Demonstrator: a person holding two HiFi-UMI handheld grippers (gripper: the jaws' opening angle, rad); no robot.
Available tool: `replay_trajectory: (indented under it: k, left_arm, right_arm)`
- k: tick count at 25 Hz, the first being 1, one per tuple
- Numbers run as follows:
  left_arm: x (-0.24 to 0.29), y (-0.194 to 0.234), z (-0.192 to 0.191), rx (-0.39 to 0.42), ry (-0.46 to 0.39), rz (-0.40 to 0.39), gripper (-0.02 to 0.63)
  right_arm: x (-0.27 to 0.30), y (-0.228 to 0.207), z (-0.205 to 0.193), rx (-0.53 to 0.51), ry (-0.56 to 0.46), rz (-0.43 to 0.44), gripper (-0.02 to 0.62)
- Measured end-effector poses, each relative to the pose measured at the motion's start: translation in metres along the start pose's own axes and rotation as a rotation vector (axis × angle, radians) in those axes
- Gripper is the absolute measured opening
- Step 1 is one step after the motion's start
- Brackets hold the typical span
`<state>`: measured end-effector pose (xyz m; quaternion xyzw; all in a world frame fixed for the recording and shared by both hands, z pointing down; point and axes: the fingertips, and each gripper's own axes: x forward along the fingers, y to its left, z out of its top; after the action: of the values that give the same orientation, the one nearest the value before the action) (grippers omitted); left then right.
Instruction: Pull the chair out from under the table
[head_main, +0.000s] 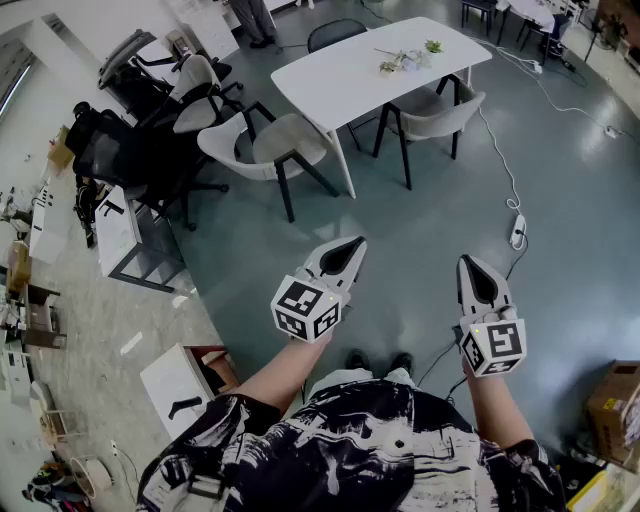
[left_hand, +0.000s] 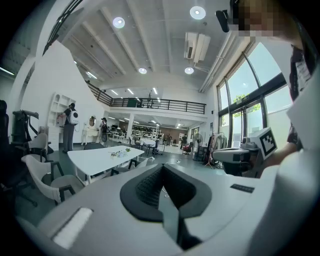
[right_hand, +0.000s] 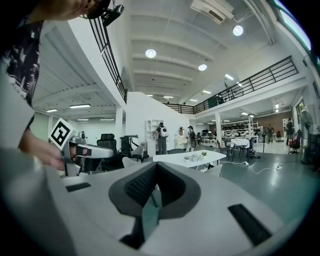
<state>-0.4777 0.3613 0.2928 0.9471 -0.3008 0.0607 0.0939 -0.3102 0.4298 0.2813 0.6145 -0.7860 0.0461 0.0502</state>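
A white table stands across the floor ahead, with pale shell chairs tucked at its sides. One chair is at its left and another chair at its right. A dark chair sits at the far side. My left gripper and right gripper are held side by side in front of me, well short of the table. Both are shut with nothing between the jaws. The left gripper view shows the table and a chair past the closed left gripper. The right gripper points toward the table.
Flowers lie on the table. A power strip with its cable runs over the floor at the right. Black office chairs crowd the left. A white cabinet and a cardboard box flank me. People stand far off.
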Motion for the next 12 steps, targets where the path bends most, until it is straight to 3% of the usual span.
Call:
replay_trajectory:
  k: [12]
  left_arm:
    - [0.0032, -0.0044, -0.0013, 0.000, 0.002, -0.017, 0.005]
  right_arm:
    - [0.0001, 0.0002, -0.0001, 0.013, -0.004, 0.020, 0.000]
